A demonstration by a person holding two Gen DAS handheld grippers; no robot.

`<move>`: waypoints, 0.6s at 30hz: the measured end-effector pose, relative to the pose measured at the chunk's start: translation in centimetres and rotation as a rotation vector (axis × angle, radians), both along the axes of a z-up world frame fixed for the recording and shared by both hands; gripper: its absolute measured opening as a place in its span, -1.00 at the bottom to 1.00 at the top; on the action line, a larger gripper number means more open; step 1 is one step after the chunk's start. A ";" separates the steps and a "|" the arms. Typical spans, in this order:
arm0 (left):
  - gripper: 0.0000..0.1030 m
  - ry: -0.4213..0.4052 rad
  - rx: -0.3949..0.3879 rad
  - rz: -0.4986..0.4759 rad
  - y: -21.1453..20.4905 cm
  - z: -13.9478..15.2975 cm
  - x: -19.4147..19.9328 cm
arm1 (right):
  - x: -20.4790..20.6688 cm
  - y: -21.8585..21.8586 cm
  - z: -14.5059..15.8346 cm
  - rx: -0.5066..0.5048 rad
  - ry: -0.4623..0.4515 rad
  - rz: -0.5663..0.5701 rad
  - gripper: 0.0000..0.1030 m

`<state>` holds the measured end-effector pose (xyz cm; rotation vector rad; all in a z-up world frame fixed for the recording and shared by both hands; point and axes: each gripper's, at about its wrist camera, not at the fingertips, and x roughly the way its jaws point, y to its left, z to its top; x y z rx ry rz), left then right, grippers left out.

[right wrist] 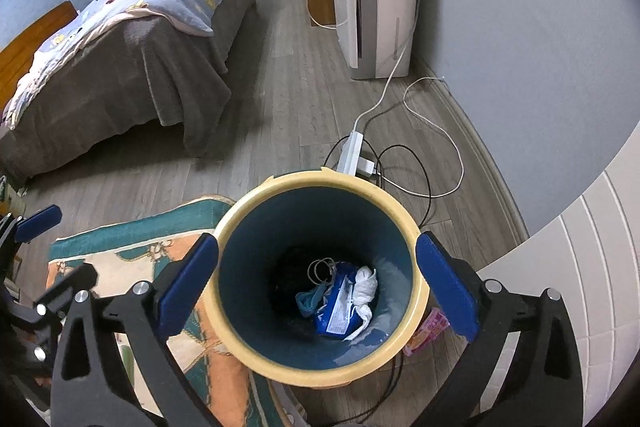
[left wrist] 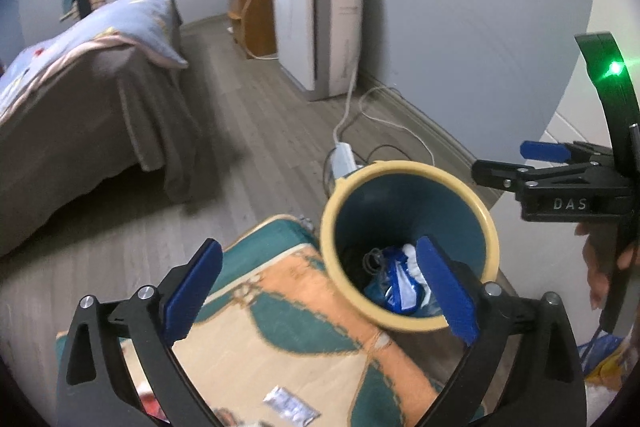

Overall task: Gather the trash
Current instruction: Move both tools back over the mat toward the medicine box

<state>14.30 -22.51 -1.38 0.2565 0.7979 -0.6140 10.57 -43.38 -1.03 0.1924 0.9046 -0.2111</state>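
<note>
We are right over the trash bin (right wrist: 322,279) with our right gripper (right wrist: 318,283), and its blue pads (right wrist: 188,283) stand as wide apart as they go, one on each side of the cream rim, nothing between them and nothing gripped. Down at the bottom of the teal bin lie a blue wrapper (right wrist: 340,311), a crumpled white tissue (right wrist: 366,287) touching it and a small loop of cord (right wrist: 320,269) just beside.

Over on our left gripper (left wrist: 320,291) the jaws are spread fully too, and they hold nothing. Its right pad sits across the bin's near rim in the left wrist view, while its left pad hangs above the patterned rug (left wrist: 288,307). The bin stands at the rug's edge on the wooden floor (right wrist: 280,87).

On the rug, close under the left gripper, a silvery wrapper (left wrist: 290,405) lies flat, apart from the bin. Beside the bin's right side a pink packet (right wrist: 426,333) rests on the floor. Behind the bin a white power strip (right wrist: 352,151) trails its cables toward the wall.
</note>
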 end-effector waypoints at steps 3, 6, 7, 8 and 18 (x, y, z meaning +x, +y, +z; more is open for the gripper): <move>0.88 -0.016 -0.006 0.037 2.3 1.0 -0.6 | -0.4 1.2 0.8 -0.011 -0.004 0.012 0.89; 0.88 -0.036 -0.008 0.072 5.0 2.1 -1.6 | -0.9 2.6 1.5 -0.022 -0.007 0.029 0.89; 0.88 -0.040 -0.010 0.083 5.8 2.4 -1.8 | -1.0 3.2 1.8 -0.026 -0.010 0.036 0.89; 0.88 -0.043 -0.014 0.097 6.9 2.8 -2.1 | -1.2 3.8 2.1 -0.029 -0.014 0.044 0.89; 0.89 -0.072 0.010 0.272 17.4 4.8 -5.0 | -1.9 13.0 3.8 -0.028 -0.042 0.198 0.89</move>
